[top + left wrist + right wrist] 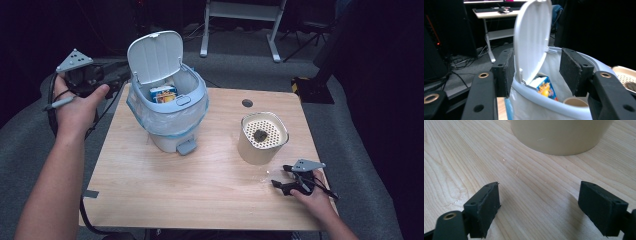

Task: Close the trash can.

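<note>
Bin [167, 112] stands upright near the desk's [200, 195] far-left corner, lid [154, 56] raised; my left tool [122, 75] spread, holding nothing, right tool [280, 176] spread too.

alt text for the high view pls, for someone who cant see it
A small white pedal bin with its lid up stands on a wooden table, a colourful carton inside. The left gripper is held beside the lid, open and empty. The right gripper rests open on the table near a cream perforated-top container.
</note>
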{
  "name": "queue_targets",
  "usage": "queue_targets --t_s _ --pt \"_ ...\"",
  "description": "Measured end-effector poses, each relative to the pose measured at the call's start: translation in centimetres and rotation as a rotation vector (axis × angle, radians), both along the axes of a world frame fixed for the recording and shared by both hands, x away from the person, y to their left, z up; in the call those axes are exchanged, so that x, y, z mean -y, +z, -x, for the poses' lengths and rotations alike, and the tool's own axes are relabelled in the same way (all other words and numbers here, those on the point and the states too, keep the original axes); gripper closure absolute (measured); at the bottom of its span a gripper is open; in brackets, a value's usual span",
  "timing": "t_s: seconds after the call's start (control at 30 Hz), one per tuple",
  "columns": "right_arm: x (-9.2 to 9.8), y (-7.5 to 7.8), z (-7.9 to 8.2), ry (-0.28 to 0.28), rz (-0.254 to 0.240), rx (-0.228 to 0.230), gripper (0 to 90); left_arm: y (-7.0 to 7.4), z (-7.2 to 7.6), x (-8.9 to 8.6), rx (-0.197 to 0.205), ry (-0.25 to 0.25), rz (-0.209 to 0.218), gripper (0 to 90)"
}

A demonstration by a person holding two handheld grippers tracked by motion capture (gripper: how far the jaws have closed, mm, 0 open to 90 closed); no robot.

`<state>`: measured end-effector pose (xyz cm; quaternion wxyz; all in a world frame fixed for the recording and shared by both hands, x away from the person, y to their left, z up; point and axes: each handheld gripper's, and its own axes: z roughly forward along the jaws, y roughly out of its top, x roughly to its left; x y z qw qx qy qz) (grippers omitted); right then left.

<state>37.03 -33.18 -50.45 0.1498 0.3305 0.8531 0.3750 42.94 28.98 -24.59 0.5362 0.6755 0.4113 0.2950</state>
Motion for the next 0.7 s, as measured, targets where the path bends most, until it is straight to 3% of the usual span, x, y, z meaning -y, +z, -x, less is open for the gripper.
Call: queue_targets --t_s 0.2,0.4,0.7 --pt "0.0 0.0 0.0 0.000 0.000 0.000 17.3 0.6 -2.0 -0.1 -0.006 0.021 0.001 47.3" --pt "0.0 0.0 0.0 0.000 0.000 0.000 17.3 0.7 -3.8 0.5 -0.017 -0.005 0.012 48.3" --pt "0.0 0.0 0.0 0.000 0.001 0.000 17.3 0.6 -4.8 1.3 -0.018 -0.038 0.025 48.1"
